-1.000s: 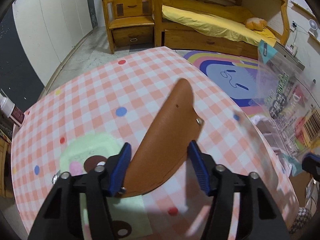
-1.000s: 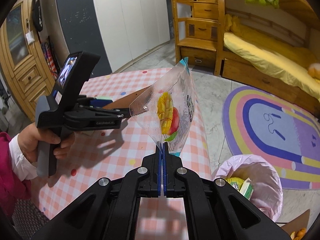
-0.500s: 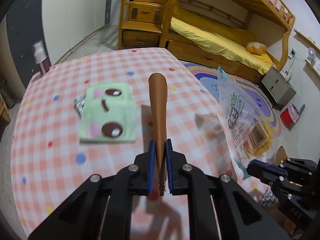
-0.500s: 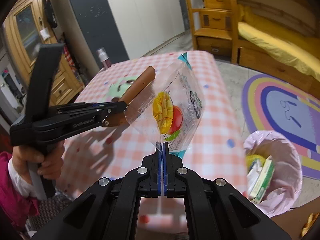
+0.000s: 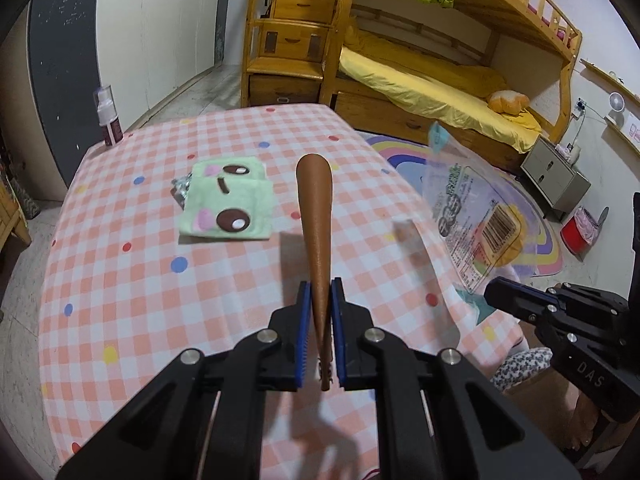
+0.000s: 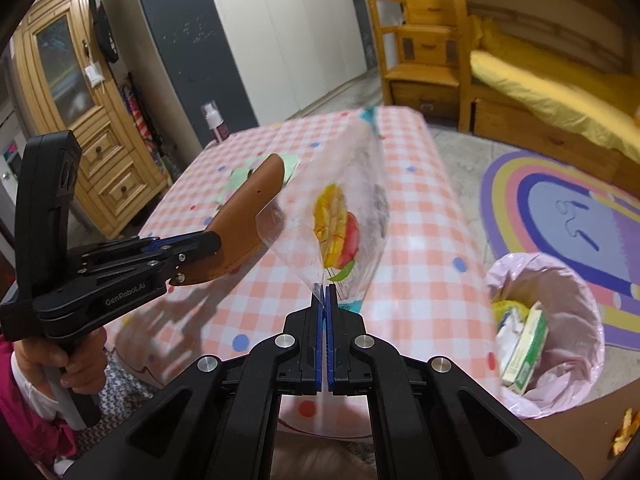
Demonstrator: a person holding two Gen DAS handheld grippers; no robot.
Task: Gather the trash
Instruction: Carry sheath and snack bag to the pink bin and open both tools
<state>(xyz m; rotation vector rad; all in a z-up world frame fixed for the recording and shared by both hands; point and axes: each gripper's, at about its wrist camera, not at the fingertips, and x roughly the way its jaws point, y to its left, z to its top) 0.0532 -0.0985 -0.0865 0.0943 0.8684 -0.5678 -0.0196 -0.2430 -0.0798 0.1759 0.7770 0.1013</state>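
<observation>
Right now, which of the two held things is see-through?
The plastic snack bag with the mango picture, pinched by the right gripper. The left gripper holds an opaque brown leather case.

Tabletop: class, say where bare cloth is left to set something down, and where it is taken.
Bare: the near half of the checked tablecloth, in front of the green face cloth, and the far strip beyond it. Taken: the middle-left, where that cloth and a foil wrapper lie; spray bottle at the far-left corner.
</observation>
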